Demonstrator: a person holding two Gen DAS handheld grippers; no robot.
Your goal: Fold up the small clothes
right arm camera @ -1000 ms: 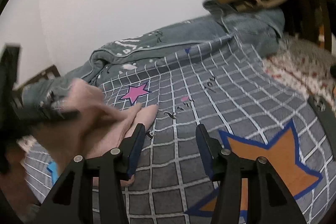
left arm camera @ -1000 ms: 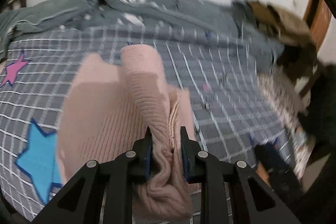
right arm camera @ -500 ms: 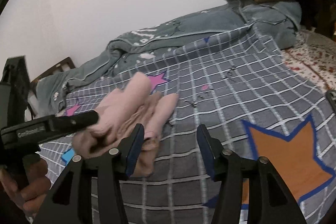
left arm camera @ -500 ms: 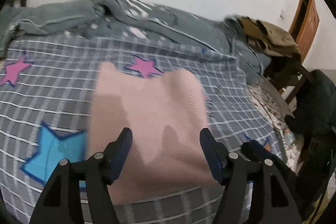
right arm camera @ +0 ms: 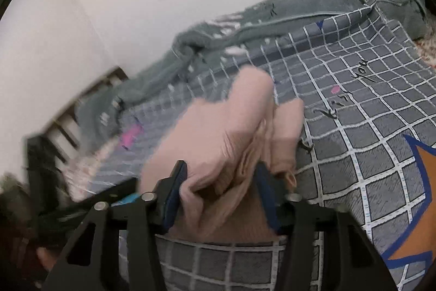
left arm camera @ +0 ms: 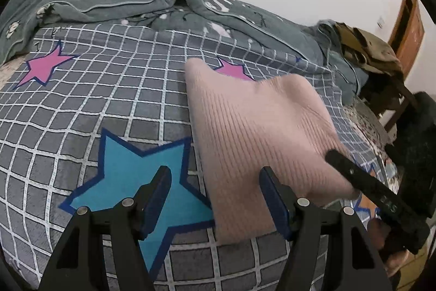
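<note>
Since a second ago our left tongs [left arm camera: 215, 198] have let go of the pink knit garment [left arm camera: 261, 127] and drawn back; they now stand wide and empty above the blue star [left arm camera: 136, 176] on the checked bedspread [left arm camera: 109, 100]. The garment lies folded flat on the bed, just right of that star. Further right, our right tongs [right arm camera: 220, 192] have just been closing, and their pads now pinch a bunched edge of the same pink garment [right arm camera: 218, 143] at its near right corner. We judge the fold to be half done: next, the right tongs should carry this edge across, while the left tongs steady the opposite side.
</note>
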